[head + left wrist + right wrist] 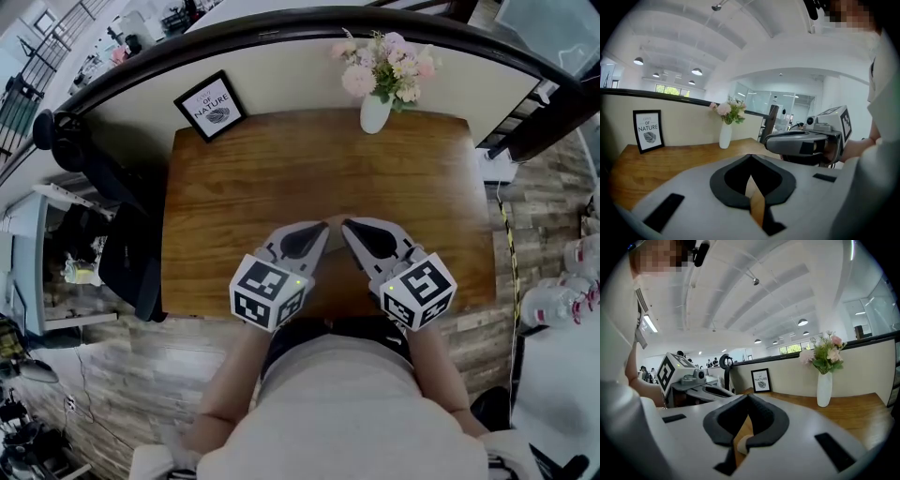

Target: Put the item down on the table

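Over the near edge of the wooden table (281, 169), my left gripper (323, 226) and right gripper (346, 225) hang side by side, tips almost touching. Both have their jaws shut. The left gripper (751, 156) has nothing between its jaws. Low in the gap of the right gripper (749, 395) sits a small pale lump (740, 445); I cannot tell what it is or whether it is gripped. Each gripper shows in the other's view: the right gripper (801, 143) and the left gripper (701, 385). No loose item shows on the table near the grippers.
A white vase of pink flowers (375, 112) stands at the table's far edge, and a framed print (211, 105) leans at the far left corner against the curved partition. A black chair (131, 258) stands left of the table. Bottles (561, 302) stand on the floor at the right.
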Action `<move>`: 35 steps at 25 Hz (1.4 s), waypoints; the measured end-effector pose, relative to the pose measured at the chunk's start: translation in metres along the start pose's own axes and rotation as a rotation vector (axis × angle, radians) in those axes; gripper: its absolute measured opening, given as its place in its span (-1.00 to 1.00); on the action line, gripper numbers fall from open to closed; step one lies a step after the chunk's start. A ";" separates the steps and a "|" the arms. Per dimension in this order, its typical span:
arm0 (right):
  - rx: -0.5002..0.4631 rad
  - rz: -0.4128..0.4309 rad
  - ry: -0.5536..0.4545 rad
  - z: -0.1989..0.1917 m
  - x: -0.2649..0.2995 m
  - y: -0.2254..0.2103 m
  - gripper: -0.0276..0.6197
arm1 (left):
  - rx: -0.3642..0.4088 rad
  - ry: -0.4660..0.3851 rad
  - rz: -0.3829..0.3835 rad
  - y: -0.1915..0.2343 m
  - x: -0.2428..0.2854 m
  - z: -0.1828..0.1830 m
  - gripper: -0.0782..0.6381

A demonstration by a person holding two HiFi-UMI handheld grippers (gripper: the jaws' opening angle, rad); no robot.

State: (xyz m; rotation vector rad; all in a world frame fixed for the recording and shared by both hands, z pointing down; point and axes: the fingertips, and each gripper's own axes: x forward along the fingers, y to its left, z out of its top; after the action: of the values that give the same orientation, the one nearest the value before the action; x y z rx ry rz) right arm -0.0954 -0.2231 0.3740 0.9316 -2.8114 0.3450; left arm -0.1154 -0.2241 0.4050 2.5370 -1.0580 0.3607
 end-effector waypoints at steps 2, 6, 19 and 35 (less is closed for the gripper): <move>0.006 0.001 0.013 -0.005 0.000 0.002 -0.89 | 0.002 0.016 -0.003 -0.001 0.000 -0.006 -0.74; 0.026 0.009 0.037 -0.017 -0.001 0.005 -0.89 | 0.007 0.021 -0.043 -0.007 -0.002 -0.012 -0.75; 0.056 0.008 0.029 -0.025 -0.007 0.006 -0.89 | -0.054 0.049 -0.044 -0.007 -0.005 -0.027 -0.75; 0.061 0.010 0.035 -0.027 -0.005 0.009 -0.89 | -0.080 0.039 -0.055 -0.008 -0.004 -0.029 -0.75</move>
State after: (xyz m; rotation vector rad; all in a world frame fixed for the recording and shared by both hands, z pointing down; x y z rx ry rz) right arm -0.0948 -0.2063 0.3976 0.9153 -2.7894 0.4462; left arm -0.1151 -0.2033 0.4280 2.4728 -0.9666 0.3438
